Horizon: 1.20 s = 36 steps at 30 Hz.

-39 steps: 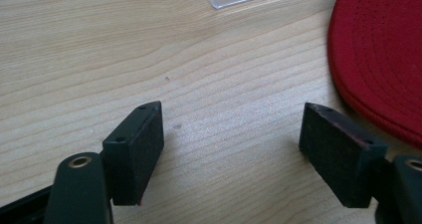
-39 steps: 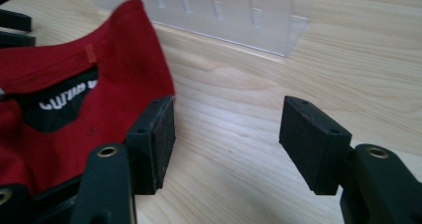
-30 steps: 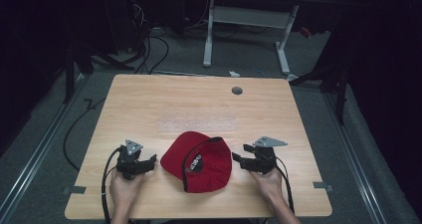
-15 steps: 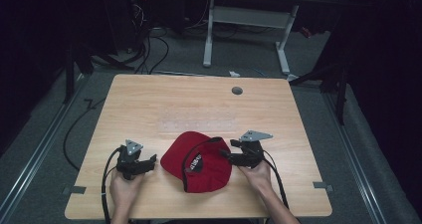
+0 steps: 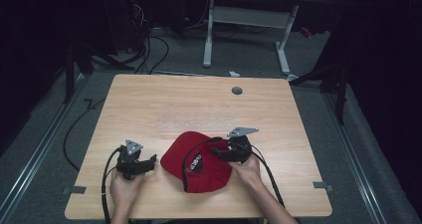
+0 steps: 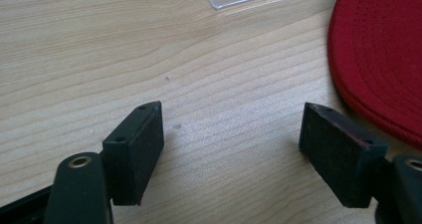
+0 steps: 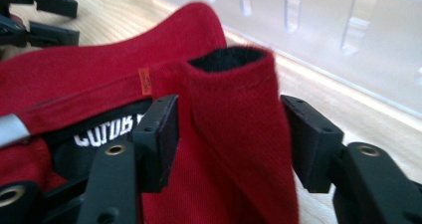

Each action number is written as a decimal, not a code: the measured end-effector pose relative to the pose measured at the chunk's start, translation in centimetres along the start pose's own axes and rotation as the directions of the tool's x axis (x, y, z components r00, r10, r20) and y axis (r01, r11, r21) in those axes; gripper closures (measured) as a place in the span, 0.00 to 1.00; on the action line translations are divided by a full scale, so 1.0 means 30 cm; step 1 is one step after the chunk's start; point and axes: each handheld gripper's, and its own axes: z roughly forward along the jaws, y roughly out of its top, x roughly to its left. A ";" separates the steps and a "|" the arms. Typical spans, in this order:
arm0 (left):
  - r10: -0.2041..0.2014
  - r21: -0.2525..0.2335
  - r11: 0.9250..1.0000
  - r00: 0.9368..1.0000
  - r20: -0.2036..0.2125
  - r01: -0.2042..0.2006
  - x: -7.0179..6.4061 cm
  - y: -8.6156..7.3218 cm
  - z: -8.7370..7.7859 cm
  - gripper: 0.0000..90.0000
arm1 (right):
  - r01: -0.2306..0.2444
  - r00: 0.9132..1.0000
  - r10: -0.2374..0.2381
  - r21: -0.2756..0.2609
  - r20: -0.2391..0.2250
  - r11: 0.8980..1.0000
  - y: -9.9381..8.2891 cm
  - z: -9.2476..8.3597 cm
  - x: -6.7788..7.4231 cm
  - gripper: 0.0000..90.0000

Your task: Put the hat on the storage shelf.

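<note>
Right hand-held gripper (image 7: pixel 226 139) has been closing its jaws around a raised fold of the red cloth baseball cap (image 5: pixel 199 159), which lies upside down near the front of the pale wooden desk (image 5: pixel 164 104); left pad touching, right pad just clear. Left hand-held gripper (image 6: pixel 231 144) rests open beside the brim, holding nothing

- The place reads as a lab or recording workroom, dim everywhere but the lit light-wood tabletop (image 5: pixel 199 109) at the frame's centre.
- A round grey cable port (image 5: pixel 237 90) is set into that top near its far edge.
- Grey carpet floor (image 5: pixel 45 134) surrounds it, with black cables (image 5: pixel 149 50) snaking across at upper left.
- A second desk on white metal legs (image 5: pixel 209 35) stands at top centre.
- Grey tape strips (image 5: pixel 322 186) mark the table's near corners.
- A dark curtain (image 5: pixel 383 59) hangs at the right.
</note>
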 end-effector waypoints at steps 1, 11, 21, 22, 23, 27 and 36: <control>0.000 0.000 1.000 1.000 0.000 0.000 0.000 0.000 0.000 0.29 | -0.002 1.000 0.002 0.010 -0.002 1.000 -0.003 0.009 -0.001 0.51; 0.000 0.000 1.000 1.000 0.000 0.000 0.000 0.000 0.000 0.29 | 0.033 0.999 -0.032 0.050 -0.017 0.998 -0.021 0.033 -0.007 0.78; 0.000 0.000 1.000 1.000 0.002 0.000 0.000 0.000 0.000 0.29 | 0.023 0.998 -0.021 0.037 -0.051 0.999 -0.027 -0.006 -0.007 0.96; 0.000 0.001 1.000 1.000 0.002 0.000 0.000 0.000 0.000 0.29 | 0.019 0.998 -0.017 0.038 -0.057 0.999 -0.028 -0.010 -0.009 0.97; 0.000 0.001 1.000 1.000 0.002 0.000 0.000 0.000 0.000 0.29 | 0.013 0.998 -0.011 0.035 -0.068 0.999 -0.029 -0.016 -0.010 0.97; 0.004 0.005 1.000 1.000 0.009 -0.004 -0.001 -0.001 -0.001 0.29 | -0.004 0.995 0.005 0.015 -0.100 1.000 -0.031 -0.042 -0.012 0.97; 0.015 0.027 0.999 0.999 0.036 -0.016 -0.012 -0.007 -0.007 0.25 | -0.034 0.986 0.029 -0.031 -0.162 0.999 -0.031 -0.116 -0.011 0.97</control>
